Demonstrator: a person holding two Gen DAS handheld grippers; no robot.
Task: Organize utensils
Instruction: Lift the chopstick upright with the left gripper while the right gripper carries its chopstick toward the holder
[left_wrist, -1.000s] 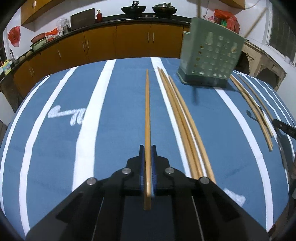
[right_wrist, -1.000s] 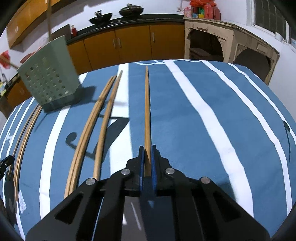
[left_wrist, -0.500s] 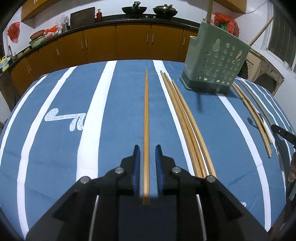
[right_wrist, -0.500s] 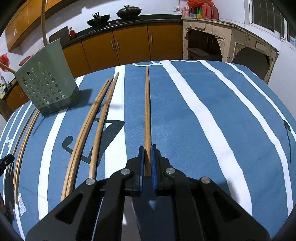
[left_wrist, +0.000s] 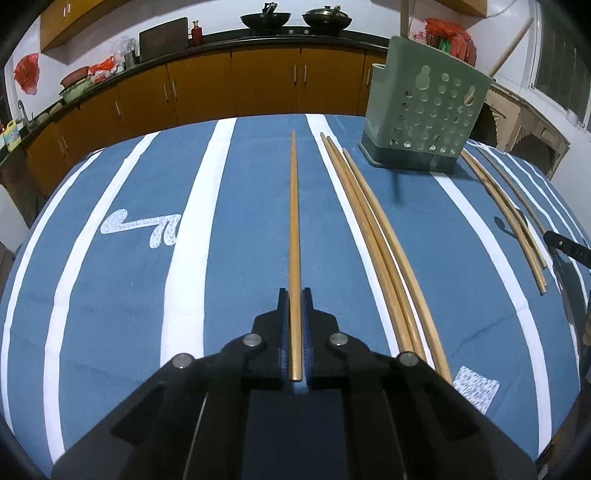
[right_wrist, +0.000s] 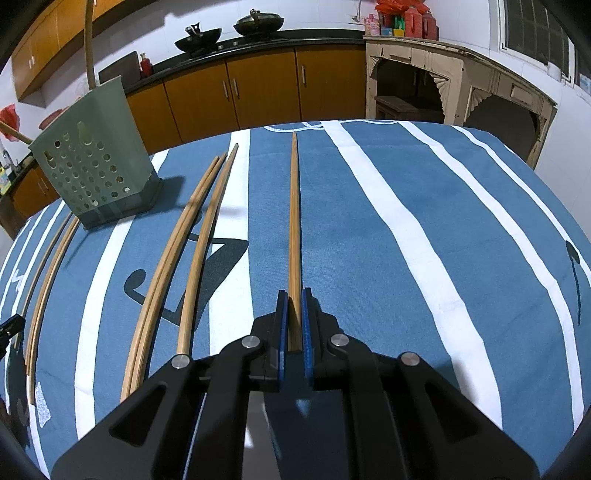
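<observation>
The left hand-held gripper (left_wrist: 294, 295) is clenched on a wooden chopstick (left_wrist: 294, 229), its blue pads (left_wrist: 282, 332) pressed against both sides of the butt end; the stick runs straight out toward 12 o'clock over the blue-and-white striped cloth (left_wrist: 240, 240) that covers the bench. Just to its right, from 4 o'clock up to 1 o'clock, three loose chopsticks (left_wrist: 373, 229) lie close together on the cloth. Farther out at 1 o'clock stands the green perforated utensil holder (left_wrist: 424, 110), upright, with two sticks rising from its top. At 3 o'clock more chopsticks (left_wrist: 506, 214) lie near the bench edge, beside the dark tip of the other tool.

The right hand-held gripper (right_wrist: 291, 295) is likewise clenched on a second chopstick (right_wrist: 294, 229), which points to 12 o'clock. To its left, from 8 o'clock toward 11 o'clock, lie the loose chopsticks (right_wrist: 184, 251), two touching and one just apart. At 9 o'clock another few sticks (right_wrist: 48, 273) curve along the cloth (right_wrist: 406, 240). The utensil holder (right_wrist: 92, 162) stands at 10 o'clock, well apart from the held stick. Beyond the bench runs a row of orange cabinets (right_wrist: 258, 85) with two woks (right_wrist: 229, 29) on top.
</observation>
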